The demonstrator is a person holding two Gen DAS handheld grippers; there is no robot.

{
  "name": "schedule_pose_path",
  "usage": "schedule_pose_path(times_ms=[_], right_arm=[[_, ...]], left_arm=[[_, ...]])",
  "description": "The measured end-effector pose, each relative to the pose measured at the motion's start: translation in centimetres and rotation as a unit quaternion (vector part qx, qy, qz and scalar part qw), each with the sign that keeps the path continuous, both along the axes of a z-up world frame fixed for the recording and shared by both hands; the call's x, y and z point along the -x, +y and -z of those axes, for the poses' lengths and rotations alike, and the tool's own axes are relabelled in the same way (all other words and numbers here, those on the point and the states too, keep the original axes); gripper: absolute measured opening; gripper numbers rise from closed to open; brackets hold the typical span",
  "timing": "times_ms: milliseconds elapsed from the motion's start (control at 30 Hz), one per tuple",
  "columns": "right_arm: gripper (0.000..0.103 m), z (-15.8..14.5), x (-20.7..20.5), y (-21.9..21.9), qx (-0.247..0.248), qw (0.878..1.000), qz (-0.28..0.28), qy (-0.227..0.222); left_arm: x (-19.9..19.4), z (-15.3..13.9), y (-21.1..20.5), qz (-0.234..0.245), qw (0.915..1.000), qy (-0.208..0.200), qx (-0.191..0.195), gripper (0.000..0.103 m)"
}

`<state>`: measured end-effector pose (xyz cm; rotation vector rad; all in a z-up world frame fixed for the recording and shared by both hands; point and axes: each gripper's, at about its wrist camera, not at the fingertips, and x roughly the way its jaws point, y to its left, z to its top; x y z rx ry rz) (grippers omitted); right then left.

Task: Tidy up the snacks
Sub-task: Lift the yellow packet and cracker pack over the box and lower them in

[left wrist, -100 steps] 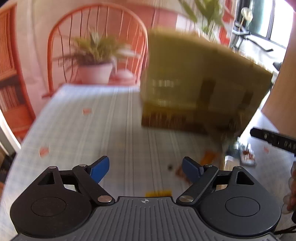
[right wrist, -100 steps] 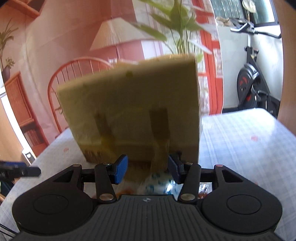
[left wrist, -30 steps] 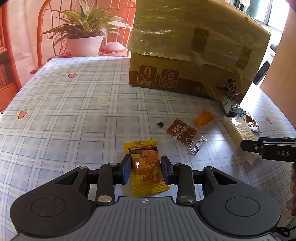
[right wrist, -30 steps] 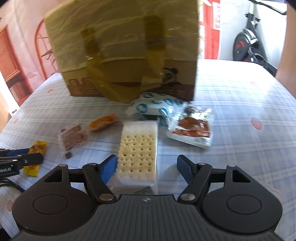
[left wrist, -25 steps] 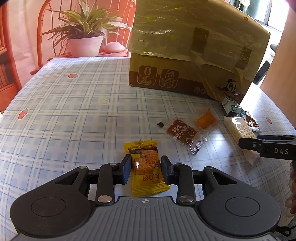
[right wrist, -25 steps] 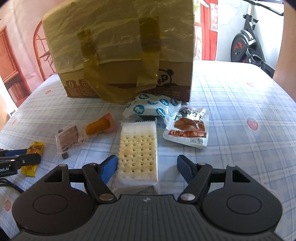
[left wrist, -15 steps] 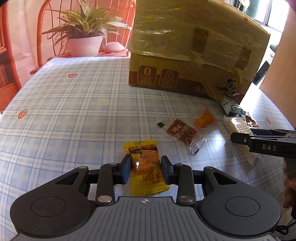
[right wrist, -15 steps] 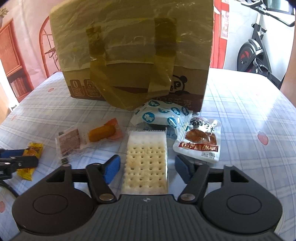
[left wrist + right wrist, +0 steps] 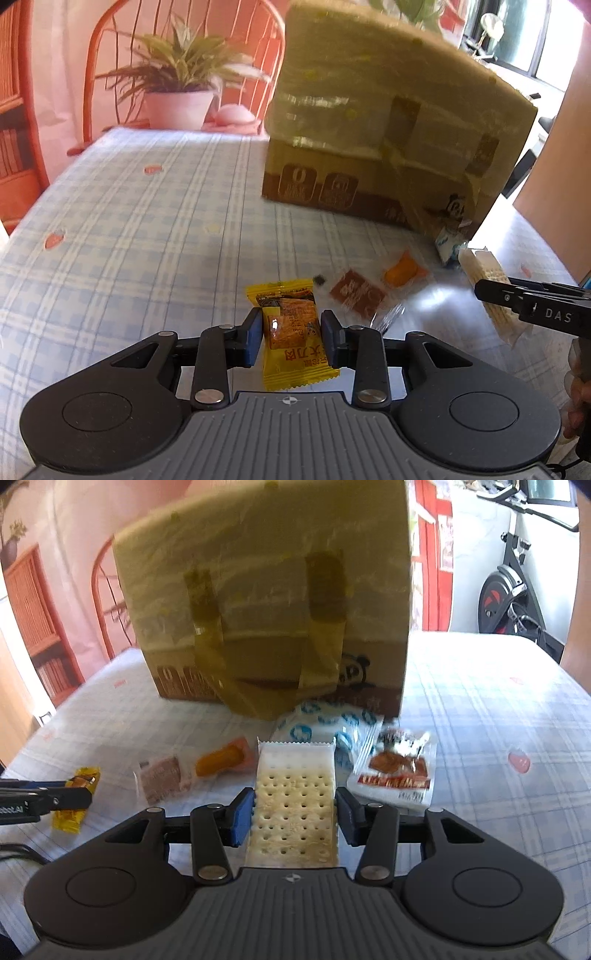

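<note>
A: Low in the frame, your left gripper (image 9: 291, 334) clamps the yellow snack packet (image 9: 291, 332).

B: And my right?

A: Your right gripper (image 9: 294, 814) is closing, its pads pressing the cracker pack (image 9: 295, 805). Beyond, mid-frame, an orange snack (image 9: 221, 761); at the top, the cardboard box (image 9: 273, 602).

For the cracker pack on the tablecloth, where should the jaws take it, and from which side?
Across its two long edges, coming in from its near short end. The cracker pack lies flat and lengthwise in front of the right gripper, whose jaws are closing on those edges; its narrow width likely suits that span.
</note>
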<state>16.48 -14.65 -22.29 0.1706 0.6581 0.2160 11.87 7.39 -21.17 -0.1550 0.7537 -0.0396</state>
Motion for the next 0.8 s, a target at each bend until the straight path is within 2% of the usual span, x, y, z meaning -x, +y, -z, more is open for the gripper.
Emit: schedule_pose_path(times_ms=[233,467,667,800], right_arm=[[0.049,-3.9,0.4,-0.9,-0.021,0.998,0.004,-0.056],[0.049,-9.9,0.1,-1.6,-0.026,0.989,-0.001,-0.144],[0.049,-14.6,-1.8,-3.1,-0.034,0.98,0.002,-0.195],[0.049,-17.0,-3.8,-3.8,-0.021,0.974,0.007,-0.227]], left_arm=[[-1.0,-5.0,-0.2,0.015,0.9973,-0.072,-0.005,0.035],[-3.1,-12.1,-1.2,0.045,0.9844,-0.17,-0.003,0.035],[-6.5,-16.4,-3.1,0.071,0.9752,-0.209,0.012,0.035],[-9.1,-18.4,-4.6,0.089,0.9682,-0.232,0.031,0.036]])
